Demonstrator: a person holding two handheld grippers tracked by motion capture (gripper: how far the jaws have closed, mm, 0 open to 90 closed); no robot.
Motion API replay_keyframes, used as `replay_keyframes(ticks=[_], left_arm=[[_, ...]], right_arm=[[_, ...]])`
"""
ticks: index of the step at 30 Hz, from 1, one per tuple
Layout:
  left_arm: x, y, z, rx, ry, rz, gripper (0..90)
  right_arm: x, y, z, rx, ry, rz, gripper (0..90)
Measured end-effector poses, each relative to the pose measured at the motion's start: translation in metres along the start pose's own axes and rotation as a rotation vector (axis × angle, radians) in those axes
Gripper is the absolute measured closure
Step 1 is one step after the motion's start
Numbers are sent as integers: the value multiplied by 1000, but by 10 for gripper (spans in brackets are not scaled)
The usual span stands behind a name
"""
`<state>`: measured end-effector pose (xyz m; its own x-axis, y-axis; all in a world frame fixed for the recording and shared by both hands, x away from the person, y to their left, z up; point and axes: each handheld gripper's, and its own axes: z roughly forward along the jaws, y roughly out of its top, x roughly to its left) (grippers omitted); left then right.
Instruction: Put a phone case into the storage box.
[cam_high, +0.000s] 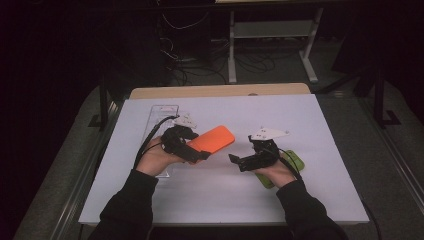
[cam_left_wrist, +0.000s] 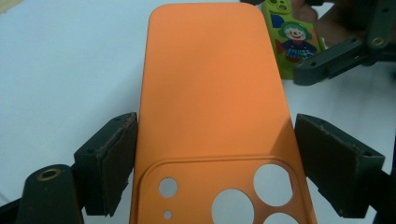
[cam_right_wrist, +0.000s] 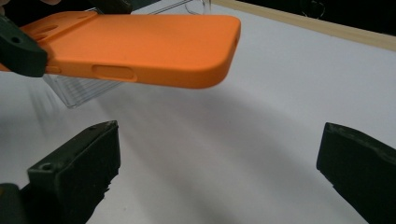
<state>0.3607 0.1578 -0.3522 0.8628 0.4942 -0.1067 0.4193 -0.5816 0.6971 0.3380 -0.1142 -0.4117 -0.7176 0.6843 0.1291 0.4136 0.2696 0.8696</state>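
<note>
High view, from the left: a clear plastic tray (cam_high: 165, 112) lies on the white bench (cam_high: 320, 150) behind the left hand; what it holds, if anything, I cannot make out. The left gripper (cam_high: 192, 150) carries the orange phone case (cam_high: 212, 140) clear of the bench, its far end pointing toward the right hand. In the left gripper view the two fingers (cam_left_wrist: 114, 158) clamp the case (cam_left_wrist: 210, 102) across its width just above the camera cut-outs, pads on its long edges. The case looks light, thin and slightly flexible, with a matte, grippy surface, so it should neither slip nor break, though hard squeezing across the open shell would likely bow it; the stiffer rim and corners are the better hold. Farther right, the right gripper (cam_high: 235, 159) points at the case's free end with its fingers (cam_right_wrist: 79, 172) spread wide and nothing between them. Under that hand lies a green phone case (cam_high: 295, 161) with a cartoon clown on it.
</note>
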Motion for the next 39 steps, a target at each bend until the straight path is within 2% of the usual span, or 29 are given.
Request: replay_keyframes(ticks=[1, 3, 5, 6, 8, 9, 13, 16, 17, 19, 23, 24, 27, 29, 33, 34, 35, 36, 39], left_arm=[[2, 0, -1, 11, 0, 18, 156], [1, -1, 0, -3, 4, -13, 156], [4, -1, -1, 16, 4, 7, 156], [2, -1, 0, -5, 4, -17, 156], [2, -2, 0, 1, 5, -13, 156], [3, -2, -1, 19, 7, 10, 156], [3, -2, -1, 13, -1, -4, 156], [3, -3, -2, 13, 0, 4, 156], [2, -3, -1, -9, -3, -23, 156], [2, -3, -1, -16, -16, -26, 156], [2, -3, -1, -18, -13, -27, 156], [3, -3, -1, -17, -13, -25, 156], [3, -4, -2, -11, -11, -19, 157], [3, -4, -2, -7, -14, -23, 156], [3, -4, -1, 9, -13, -3, 156], [3, -4, -2, 21, -18, 1, 156], [1, -4, 0, 1, -17, -28, 156], [1, -4, 0, 9, -14, -15, 156], [2, -4, 0, 9, -12, -11, 157]], right_arm=[[0, 0, 3, 3, 0, 2, 0], [1, 0, 8, 6, -2, 0, 0], [0, -1, 11, 9, -5, -9, 0], [1, -1, 12, 9, -9, -17, 0], [2, -1, 12, 15, -30, -40, 0], [3, -1, 11, 15, -43, -57, 0], [8, 0, 8, 4, -63, -83, 0], [11, -1, 7, 8, -97, -145, 0], [12, -1, 7, 9, -106, -162, 0], [13, -2, 7, 15, -125, -189, 0], [19, -2, 7, 19, -160, -250, 0], [19, -1, 6, 18, -171, -280, 0], [23, -2, 5, 13, -202, -331, 0], [26, -2, 5, 14, -222, -386, 0], [30, -3, 5, 18, -261, -485, 0], [31, -3, 4, 21, -271, -494, 0], [32, -3, 4, 20, -276, -497, 0], [34, -3, 4, 23, -281, -493, 0], [35, -2, 3, 28, -309, -564, 0]])
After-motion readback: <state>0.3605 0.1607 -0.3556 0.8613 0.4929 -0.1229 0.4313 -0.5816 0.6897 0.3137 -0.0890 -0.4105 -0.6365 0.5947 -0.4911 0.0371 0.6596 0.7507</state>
